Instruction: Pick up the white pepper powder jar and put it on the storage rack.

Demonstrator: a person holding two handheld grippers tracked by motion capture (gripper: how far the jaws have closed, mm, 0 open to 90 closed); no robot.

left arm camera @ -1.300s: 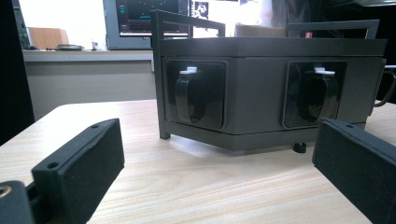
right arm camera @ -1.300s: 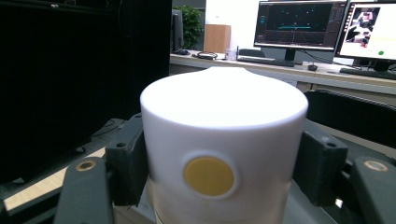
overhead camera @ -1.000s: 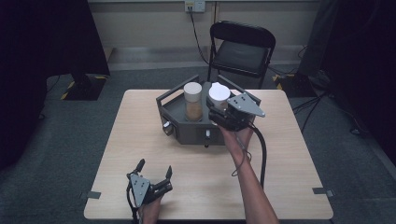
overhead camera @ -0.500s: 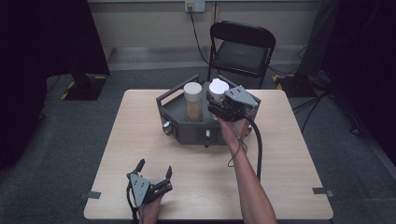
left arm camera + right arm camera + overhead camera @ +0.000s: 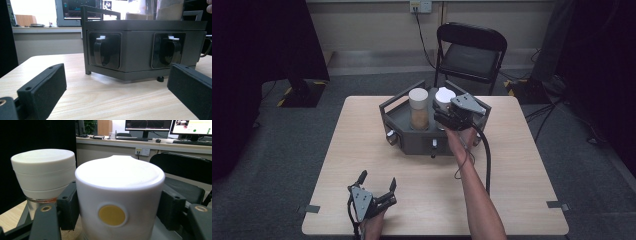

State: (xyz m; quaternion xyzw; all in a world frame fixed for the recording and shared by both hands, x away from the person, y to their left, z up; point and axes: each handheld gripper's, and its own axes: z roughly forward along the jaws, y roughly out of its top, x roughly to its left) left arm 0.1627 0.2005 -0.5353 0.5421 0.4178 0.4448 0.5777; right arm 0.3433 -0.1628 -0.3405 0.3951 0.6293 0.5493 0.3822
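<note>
The right gripper (image 5: 117, 220) is closed on the white jar (image 5: 119, 202), which has been shifted slightly left since a second ago and is held over the tray (image 5: 412, 142), beside the tall jar (image 5: 418, 107); placement seems imminent. The left gripper (image 5: 377, 187) is held open, empty, near the table (image 5: 522, 165) edge.

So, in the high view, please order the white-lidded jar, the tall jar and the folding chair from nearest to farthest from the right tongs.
1. White-lidded jar: between the right tongs.
2. Tall jar: beside it, leftward in the tray.
3. Folding chair: behind the table.
</note>
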